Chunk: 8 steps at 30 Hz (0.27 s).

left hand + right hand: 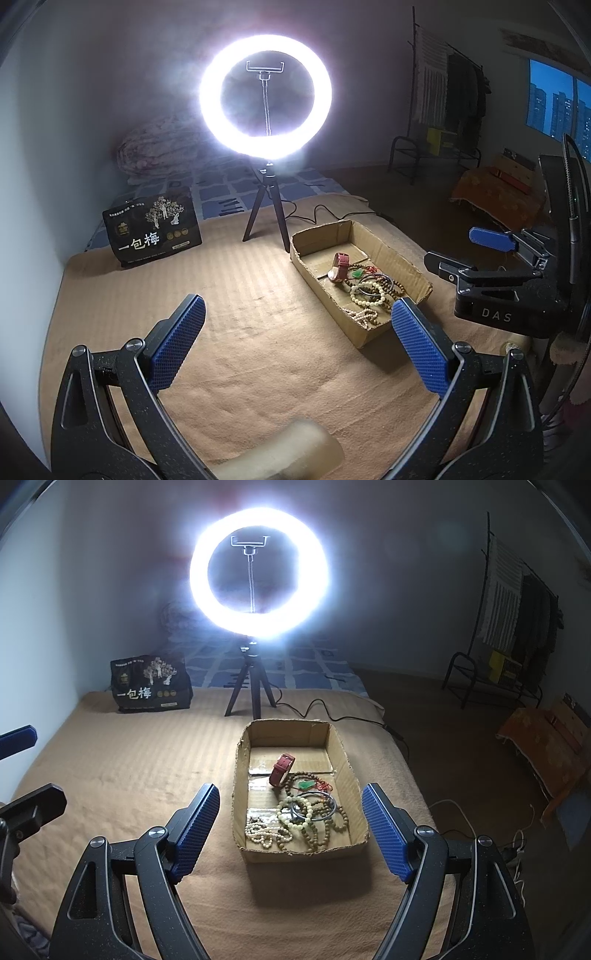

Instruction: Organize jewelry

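Note:
An open cardboard box (413, 271) (351, 775) sits on a tan blanket. It holds a red-strapped watch (340, 264) (282, 770), a green pendant on red cord (357, 274) (306, 785), a metal bangle (314, 806), and cream and brown bead strings (369, 291) (291, 821). My left gripper (295, 347) is open and empty, left of the box. My right gripper (290, 830) is open and empty, its fingers either side of the box's near end, above it. The right gripper also shows in the left wrist view (480, 251).
A bright ring light on a tripod (266, 96) (258, 572) stands behind the box, its cable (325, 709) trailing right. A black snack bag (153, 230) (151, 686) stands at back left. The bed edge drops off to the right. A pale blurred object (280, 454) lies near the left gripper.

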{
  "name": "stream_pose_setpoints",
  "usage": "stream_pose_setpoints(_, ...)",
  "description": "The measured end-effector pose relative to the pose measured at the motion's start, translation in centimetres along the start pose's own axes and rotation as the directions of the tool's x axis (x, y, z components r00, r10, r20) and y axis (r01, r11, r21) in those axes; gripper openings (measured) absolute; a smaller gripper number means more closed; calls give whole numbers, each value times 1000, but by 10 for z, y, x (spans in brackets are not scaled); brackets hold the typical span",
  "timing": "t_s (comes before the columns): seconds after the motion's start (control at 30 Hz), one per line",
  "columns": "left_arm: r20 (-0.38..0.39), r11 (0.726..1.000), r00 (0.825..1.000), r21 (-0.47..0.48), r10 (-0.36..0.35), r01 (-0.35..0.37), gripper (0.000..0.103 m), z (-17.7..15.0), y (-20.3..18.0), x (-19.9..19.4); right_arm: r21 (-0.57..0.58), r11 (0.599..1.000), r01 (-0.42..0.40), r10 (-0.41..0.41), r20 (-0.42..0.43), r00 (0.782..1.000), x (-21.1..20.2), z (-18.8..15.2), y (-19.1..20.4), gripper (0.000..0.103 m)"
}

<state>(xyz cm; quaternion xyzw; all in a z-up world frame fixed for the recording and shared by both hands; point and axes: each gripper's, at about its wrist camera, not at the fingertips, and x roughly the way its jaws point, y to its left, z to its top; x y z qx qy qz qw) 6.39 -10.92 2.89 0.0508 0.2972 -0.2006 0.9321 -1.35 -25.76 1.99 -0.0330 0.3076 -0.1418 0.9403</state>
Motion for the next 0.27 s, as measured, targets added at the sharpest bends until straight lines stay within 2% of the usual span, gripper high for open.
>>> stream_pose_setpoints(0.27, 14, 1000, 1000, -1, 14, -14, 102, -2, 1, -2, -1, 1000, -1, 1, -1, 1000, 1, 1, 0, 79)
